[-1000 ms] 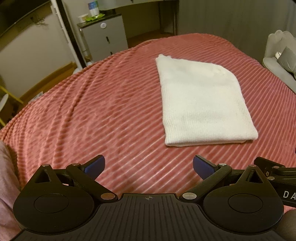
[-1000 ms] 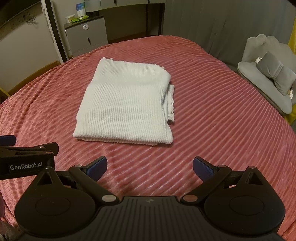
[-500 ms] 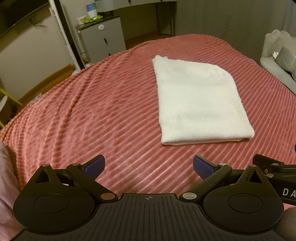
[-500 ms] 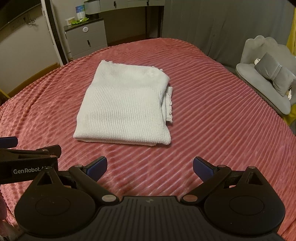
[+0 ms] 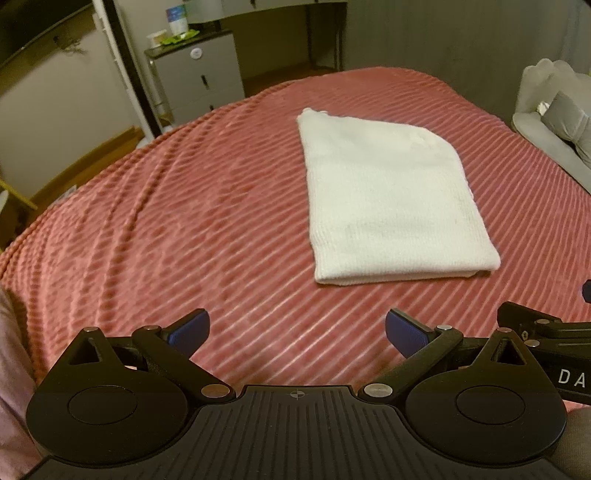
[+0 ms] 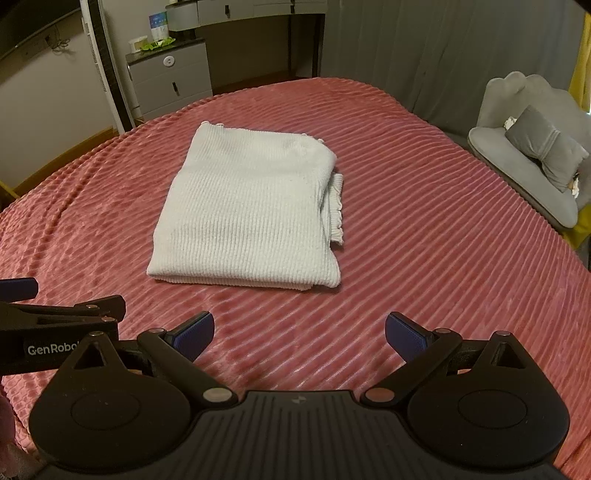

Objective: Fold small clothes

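A white knit garment (image 5: pixel 388 199) lies folded into a flat rectangle on the pink ribbed bedspread (image 5: pixel 184 229). In the right wrist view the garment (image 6: pixel 247 214) shows a frilled edge sticking out on its right side. My left gripper (image 5: pixel 297 330) is open and empty, held above the bedspread, near and to the left of the garment. My right gripper (image 6: pixel 299 332) is open and empty, near the garment's front edge. The left gripper's body shows at the left of the right wrist view (image 6: pixel 55 325).
A grey nightstand (image 6: pixel 170 77) with a bottle stands beyond the bed's far left corner. A grey armchair with a cushion (image 6: pixel 532 166) stands to the right of the bed. A desk (image 5: pixel 266 22) is against the far wall.
Both grippers have pulled back and risen slightly from the garment, so it looks farther away. Both stayed open. The garment has not moved.
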Demonstrator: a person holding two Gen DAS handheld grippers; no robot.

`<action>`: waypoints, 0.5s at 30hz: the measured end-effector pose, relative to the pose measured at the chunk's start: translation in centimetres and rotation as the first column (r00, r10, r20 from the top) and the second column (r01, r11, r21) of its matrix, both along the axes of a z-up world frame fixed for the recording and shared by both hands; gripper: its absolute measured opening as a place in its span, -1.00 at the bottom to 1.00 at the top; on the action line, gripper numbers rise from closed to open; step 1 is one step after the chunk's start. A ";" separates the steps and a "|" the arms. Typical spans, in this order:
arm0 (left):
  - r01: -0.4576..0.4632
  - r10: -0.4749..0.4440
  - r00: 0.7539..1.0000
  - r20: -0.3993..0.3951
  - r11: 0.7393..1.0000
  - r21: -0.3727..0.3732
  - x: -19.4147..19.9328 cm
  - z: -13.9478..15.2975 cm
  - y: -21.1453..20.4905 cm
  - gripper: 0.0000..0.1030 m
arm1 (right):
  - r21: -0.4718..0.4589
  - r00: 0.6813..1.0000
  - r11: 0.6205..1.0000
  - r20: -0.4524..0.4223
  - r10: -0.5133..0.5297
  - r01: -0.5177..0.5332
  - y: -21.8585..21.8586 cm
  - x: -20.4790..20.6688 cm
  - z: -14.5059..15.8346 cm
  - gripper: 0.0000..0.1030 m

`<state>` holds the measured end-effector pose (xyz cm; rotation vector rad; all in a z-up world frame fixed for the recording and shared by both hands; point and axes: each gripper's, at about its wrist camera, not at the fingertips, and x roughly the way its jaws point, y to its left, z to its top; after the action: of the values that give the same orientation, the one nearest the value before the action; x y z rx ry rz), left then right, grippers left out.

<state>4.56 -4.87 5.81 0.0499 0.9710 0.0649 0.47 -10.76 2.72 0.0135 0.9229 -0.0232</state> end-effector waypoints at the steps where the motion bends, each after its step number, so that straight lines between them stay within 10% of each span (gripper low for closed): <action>1: 0.003 -0.003 1.000 0.000 1.000 0.001 0.0 0.0 -0.1 1.00 | 0.002 1.000 1.000 0.000 -0.001 0.001 0.0 0.0 0.0 0.92; 15: 0.011 -0.011 1.000 -0.003 1.000 -0.001 0.2 0.0 -0.1 1.00 | 0.009 1.000 1.000 0.003 -0.014 0.014 -0.3 0.0 0.1 0.92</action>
<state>4.75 -5.01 5.78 0.0544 0.9739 0.0542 0.44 -11.05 2.79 0.0279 0.9194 -0.0320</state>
